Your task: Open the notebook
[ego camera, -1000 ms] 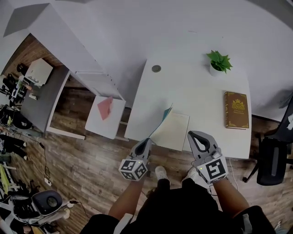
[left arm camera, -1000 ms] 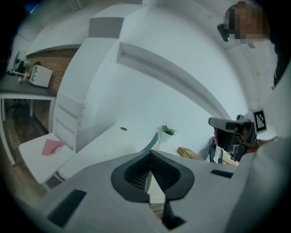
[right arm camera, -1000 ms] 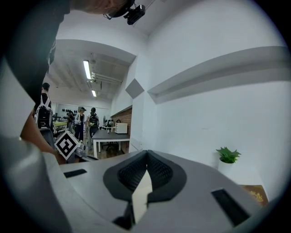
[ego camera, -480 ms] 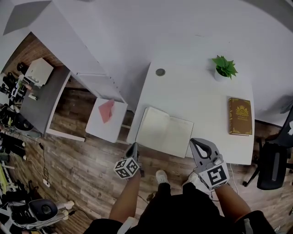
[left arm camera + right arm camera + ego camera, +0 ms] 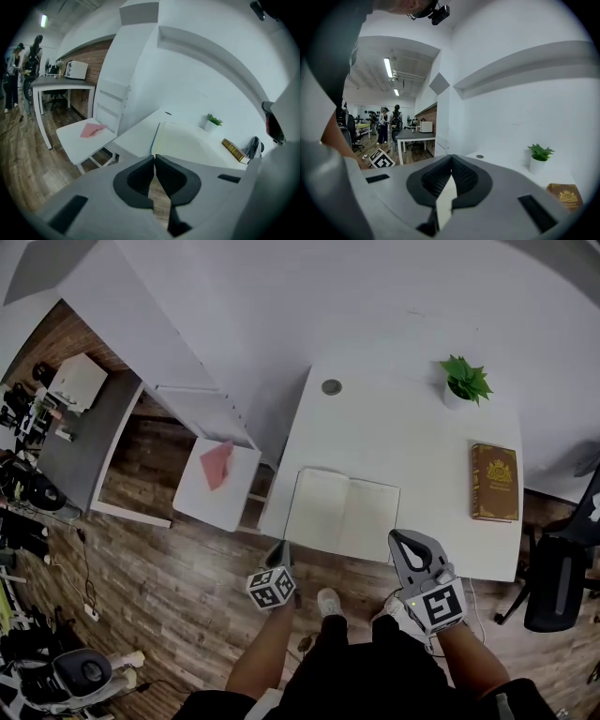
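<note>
The notebook [image 5: 342, 517] lies open and flat near the front edge of the white desk [image 5: 394, 427], its cream pages up. In the left gripper view the notebook [image 5: 183, 140] shows beyond the jaws, a blue cover edge along its left side. My left gripper [image 5: 281, 547] hangs below and in front of the desk's front left corner, shut and empty, apart from the notebook. My right gripper [image 5: 401, 538] hovers at the desk's front edge just right of the notebook, its jaws together with nothing in them.
A brown book with gold print [image 5: 494, 482] lies at the desk's right side, a small potted plant [image 5: 464, 379] behind it, and a round grommet [image 5: 331, 387] at the back left. A white side table with pink paper [image 5: 217, 465] stands left; a black chair [image 5: 553, 577] stands right.
The notebook's cover, which stood half raised at my left gripper, now lies flat open. My left gripper has drawn back and down off the desk's edge. The right gripper has kept still.
</note>
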Tool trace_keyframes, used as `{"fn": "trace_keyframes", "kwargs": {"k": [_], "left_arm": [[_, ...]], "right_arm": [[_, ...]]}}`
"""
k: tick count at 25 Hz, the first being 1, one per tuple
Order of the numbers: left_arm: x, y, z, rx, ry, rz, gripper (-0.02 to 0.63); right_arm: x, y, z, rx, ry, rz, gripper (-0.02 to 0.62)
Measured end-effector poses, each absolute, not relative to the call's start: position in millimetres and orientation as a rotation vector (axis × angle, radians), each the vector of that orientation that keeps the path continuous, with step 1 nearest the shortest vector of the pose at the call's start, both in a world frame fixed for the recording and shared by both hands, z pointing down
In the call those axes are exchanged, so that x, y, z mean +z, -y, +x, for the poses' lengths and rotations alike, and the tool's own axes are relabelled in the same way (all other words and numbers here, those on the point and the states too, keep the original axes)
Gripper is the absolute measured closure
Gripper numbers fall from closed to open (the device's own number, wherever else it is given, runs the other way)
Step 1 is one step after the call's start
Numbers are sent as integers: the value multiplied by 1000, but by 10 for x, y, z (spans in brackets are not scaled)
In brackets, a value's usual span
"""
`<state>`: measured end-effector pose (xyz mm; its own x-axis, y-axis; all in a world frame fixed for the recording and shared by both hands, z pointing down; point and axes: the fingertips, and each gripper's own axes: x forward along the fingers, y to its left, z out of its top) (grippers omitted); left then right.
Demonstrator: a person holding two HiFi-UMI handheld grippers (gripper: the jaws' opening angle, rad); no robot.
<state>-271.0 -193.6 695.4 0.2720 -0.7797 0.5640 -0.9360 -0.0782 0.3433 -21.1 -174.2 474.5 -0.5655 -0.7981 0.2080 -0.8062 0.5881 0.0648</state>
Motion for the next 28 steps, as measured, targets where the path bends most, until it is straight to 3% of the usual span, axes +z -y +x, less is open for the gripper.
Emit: {"fn": "trace_keyframes", "kwargs": {"k": [5,8,11,18,28], "left_arm": [[6933,1890,-2747,344,1570,1909,584],[6856,1839,-2785,393,1609,1944,480],[6743,1782,-2822,411,1656,1964,426],[6052,1909,-2557,366,1689,2176,426],[4996,2000,-1646,214,1565,2535,453]], "right_arm": [[4694,1733,-199,49,2602,1344,601],[4675,1715,-175,45,2605,1352,601],[4689,1681,-153,109,2605,1384,601],[4609,1659,-109,64,2619,1393,601],[4495,1591,93,45,2622,1445,601]]}}
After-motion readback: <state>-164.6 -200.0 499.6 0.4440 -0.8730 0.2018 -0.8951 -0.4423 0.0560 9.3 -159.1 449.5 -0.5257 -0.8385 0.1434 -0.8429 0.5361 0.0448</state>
